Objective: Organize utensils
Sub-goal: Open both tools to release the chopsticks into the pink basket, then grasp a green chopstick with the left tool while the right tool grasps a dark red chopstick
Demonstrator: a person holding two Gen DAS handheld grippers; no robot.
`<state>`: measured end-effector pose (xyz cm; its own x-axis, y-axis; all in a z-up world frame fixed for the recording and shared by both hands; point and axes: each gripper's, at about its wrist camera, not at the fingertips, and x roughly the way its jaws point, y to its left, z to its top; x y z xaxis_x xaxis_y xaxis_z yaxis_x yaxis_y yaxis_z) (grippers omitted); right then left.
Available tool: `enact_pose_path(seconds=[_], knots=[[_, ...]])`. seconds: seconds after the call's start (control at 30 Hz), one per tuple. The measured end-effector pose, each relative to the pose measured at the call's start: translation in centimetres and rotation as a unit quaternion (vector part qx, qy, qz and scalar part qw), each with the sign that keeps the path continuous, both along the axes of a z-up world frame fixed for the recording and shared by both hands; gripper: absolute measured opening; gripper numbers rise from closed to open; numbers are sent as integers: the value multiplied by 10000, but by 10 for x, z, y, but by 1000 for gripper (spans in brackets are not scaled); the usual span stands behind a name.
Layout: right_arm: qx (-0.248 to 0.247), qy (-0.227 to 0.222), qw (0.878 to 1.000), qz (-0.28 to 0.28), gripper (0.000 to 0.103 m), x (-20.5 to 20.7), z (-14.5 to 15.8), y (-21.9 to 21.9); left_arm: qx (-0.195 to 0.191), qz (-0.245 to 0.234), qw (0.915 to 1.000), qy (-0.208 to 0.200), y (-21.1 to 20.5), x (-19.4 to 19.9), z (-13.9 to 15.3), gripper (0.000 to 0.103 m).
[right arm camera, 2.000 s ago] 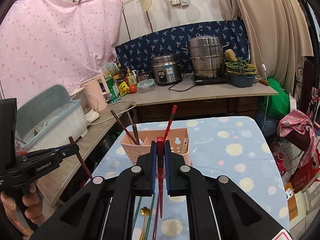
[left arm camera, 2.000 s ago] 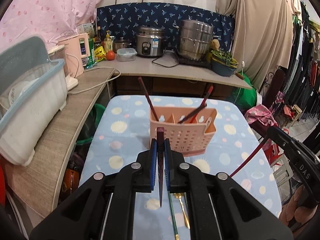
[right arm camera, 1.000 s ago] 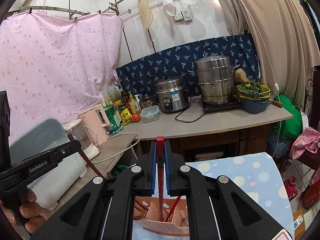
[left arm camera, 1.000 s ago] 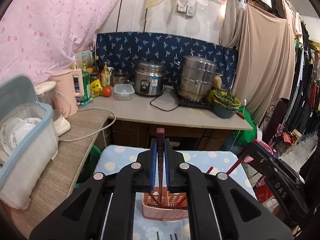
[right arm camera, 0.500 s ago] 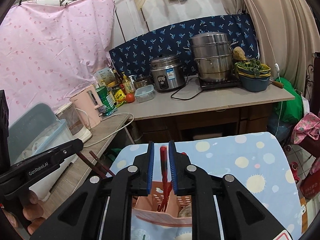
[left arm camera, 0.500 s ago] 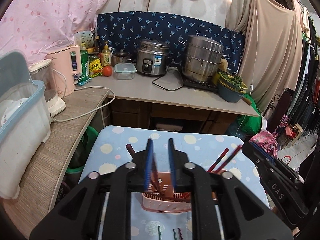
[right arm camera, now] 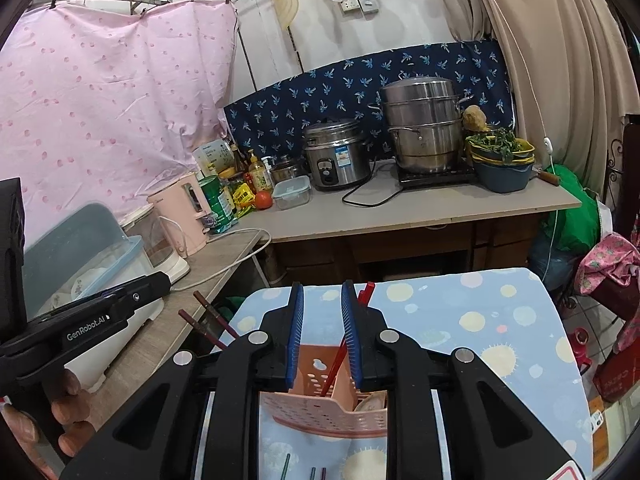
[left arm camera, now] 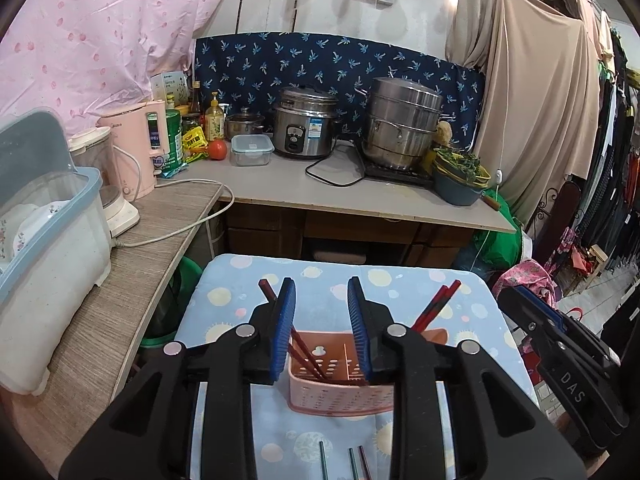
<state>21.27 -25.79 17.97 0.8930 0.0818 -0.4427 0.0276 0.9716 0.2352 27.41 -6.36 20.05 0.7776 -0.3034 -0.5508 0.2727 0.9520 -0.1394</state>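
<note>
- Above the table (left arm camera: 240,276), both grippers hang over the pink utensil basket (left arm camera: 340,396), placed to drop chopsticks into its compartments.
- Left gripper (left arm camera: 321,330): jaws opening, part-way apart, nothing pressed between the pads; a dark red chopstick (left arm camera: 304,354) leans in the basket below, free of the pads.
- Right gripper (right arm camera: 322,330): jaws narrowly apart; a red chopstick (right arm camera: 338,364) stands tilted in a rear compartment, seemingly loose between them.
- Judgement: both chopsticks look delivered; the release serves to leave them standing.
- Remaining utensils (left arm camera: 352,462) lie flat on the tablecloth in front of the basket, uncollected.
- Risk: a withdrawing pad could snag a leaning chopstick.
</note>
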Motion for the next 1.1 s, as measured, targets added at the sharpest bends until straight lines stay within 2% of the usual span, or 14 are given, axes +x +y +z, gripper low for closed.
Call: enact_pose_path(seconds=[0.23,0.4,0.77,1.1], knots=[[-191,74,9998,88,20,-37,-5,10,78,-16,10000,-46,8,-31,-4,26],[-198,257,9992,215,20,-70,-23,18,161,-26,9998,60,14,-55,-19,26],[-358,953,9939,414,20,-142,-87,40,441,-13,9975,548,29,-113,-80,26],[-265,1646,9851,422,20,-184,-149,50,702,-98,9921,1035,34,-155,-137,26]])
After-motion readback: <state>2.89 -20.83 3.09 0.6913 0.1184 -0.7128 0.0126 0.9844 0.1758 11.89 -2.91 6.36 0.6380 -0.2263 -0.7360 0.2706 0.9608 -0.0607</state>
